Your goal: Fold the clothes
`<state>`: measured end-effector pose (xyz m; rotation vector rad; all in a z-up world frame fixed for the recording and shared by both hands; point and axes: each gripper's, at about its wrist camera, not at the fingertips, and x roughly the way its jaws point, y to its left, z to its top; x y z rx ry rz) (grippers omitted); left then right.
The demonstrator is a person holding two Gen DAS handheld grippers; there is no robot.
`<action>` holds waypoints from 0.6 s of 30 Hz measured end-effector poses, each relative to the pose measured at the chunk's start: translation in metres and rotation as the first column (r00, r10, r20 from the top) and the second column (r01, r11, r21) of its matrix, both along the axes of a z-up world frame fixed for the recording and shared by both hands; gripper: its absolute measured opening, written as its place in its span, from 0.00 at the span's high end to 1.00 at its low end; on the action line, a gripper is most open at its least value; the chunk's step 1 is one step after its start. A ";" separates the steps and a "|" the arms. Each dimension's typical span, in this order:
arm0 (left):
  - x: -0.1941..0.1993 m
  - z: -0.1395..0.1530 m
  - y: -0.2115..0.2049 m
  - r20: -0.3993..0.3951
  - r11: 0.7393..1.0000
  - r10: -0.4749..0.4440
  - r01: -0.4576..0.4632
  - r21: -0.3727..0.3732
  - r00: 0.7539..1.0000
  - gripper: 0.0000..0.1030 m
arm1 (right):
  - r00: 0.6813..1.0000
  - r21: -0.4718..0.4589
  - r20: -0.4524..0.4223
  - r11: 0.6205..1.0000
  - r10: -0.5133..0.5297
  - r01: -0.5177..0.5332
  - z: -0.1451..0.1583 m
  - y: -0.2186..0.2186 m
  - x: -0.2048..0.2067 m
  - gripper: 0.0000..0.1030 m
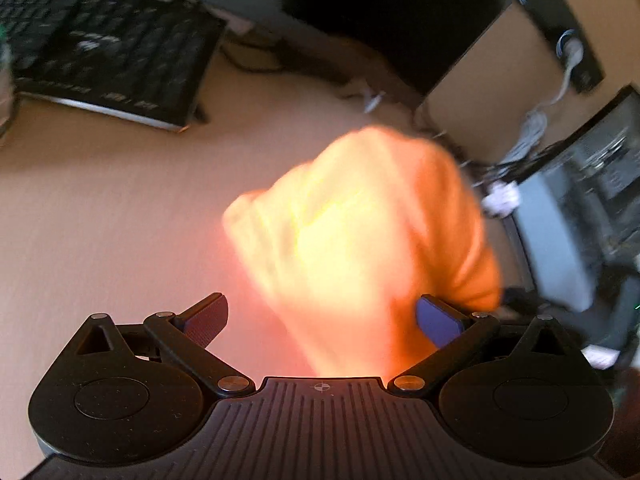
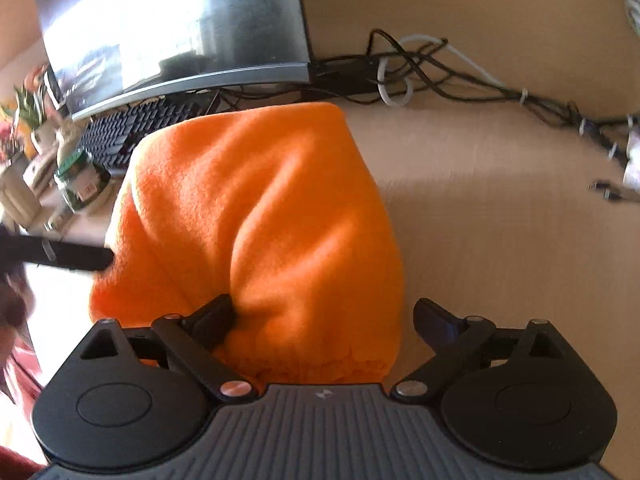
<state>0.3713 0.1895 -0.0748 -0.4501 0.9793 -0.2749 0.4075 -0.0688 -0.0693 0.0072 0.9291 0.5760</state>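
An orange fleece garment (image 2: 256, 216) lies bunched in a thick fold on the tan desk (image 2: 500, 220). My right gripper (image 2: 324, 320) stands open over its near hem. The left finger (image 2: 216, 320) dents the cloth, while the right finger (image 2: 434, 320) is clear of it. A dark bar (image 2: 60, 256) touches the garment's left edge. In the left wrist view the garment (image 1: 360, 232) is blurred and fills the space ahead. My left gripper (image 1: 322, 320) is open around its near end, with the cloth against the right pad (image 1: 436, 322) and apart from the left.
A black keyboard (image 1: 108, 48) and a monitor (image 2: 172, 28) stand at the back of the desk. Tangled cables (image 2: 440, 76) run along the back right. A computer case (image 1: 580, 220) is at the right. A jar and small clutter (image 2: 80, 180) sit left.
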 end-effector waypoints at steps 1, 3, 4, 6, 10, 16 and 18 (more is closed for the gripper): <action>-0.002 0.000 0.001 0.005 1.000 0.005 -0.005 0.012 1.000 0.01 | 1.000 0.009 -0.008 1.000 0.007 -0.007 -0.002 0.000 -0.004 0.07; -0.006 0.001 0.002 0.016 0.999 0.014 -0.015 0.043 1.000 0.03 | 0.999 0.018 -0.011 0.999 0.050 -0.049 -0.003 0.015 -0.011 0.07; -0.008 0.002 0.003 0.023 0.997 0.020 -0.022 0.075 1.000 0.05 | 0.997 0.012 0.003 0.997 0.079 -0.079 -0.003 0.026 -0.015 0.07; -0.011 0.003 0.009 0.027 0.991 0.038 -0.041 0.127 0.999 0.07 | 0.989 -0.015 0.052 0.990 0.138 -0.138 -0.002 0.051 -0.023 0.07; -0.014 0.002 0.023 0.018 0.993 0.061 -0.062 0.104 0.998 0.11 | 0.971 -0.074 0.126 0.978 0.204 -0.196 0.009 0.076 -0.020 0.03; -0.017 0.008 0.004 0.056 0.988 -0.039 0.030 0.149 0.998 0.17 | 0.999 0.126 0.040 0.992 0.008 -0.013 0.034 0.035 0.016 0.18; -0.018 0.007 0.000 0.057 0.987 -0.055 0.046 0.154 0.997 0.18 | 1.000 0.106 0.005 0.994 -0.026 0.025 0.026 0.040 0.027 0.24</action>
